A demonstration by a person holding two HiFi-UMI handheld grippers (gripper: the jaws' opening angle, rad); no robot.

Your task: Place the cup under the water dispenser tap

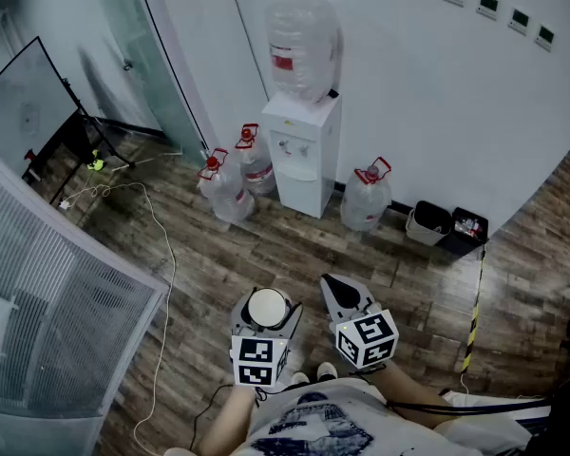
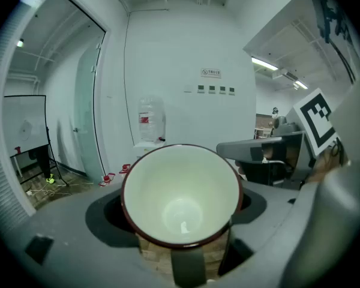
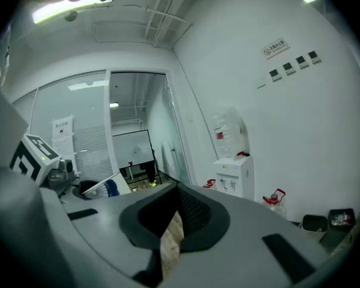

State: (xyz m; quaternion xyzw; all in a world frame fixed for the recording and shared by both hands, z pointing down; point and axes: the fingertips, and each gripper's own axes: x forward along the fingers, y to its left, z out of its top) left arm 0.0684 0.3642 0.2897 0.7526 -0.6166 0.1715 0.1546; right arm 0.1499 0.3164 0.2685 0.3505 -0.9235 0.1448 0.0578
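A white water dispenser with a big bottle on top stands against the far wall, some way ahead of me. My left gripper is held low in front of me and is shut on a cup. The cup is white inside with a dark red rim, upright and empty between the jaws. The dispenser shows small and far beyond it. My right gripper is beside the left one, shut with nothing in it. In the right gripper view the dispenser stands ahead to the right.
Three water jugs flank the dispenser on the wooden floor. Two small bins stand at the wall to the right. A glass door, a tripod and a white cable lie left.
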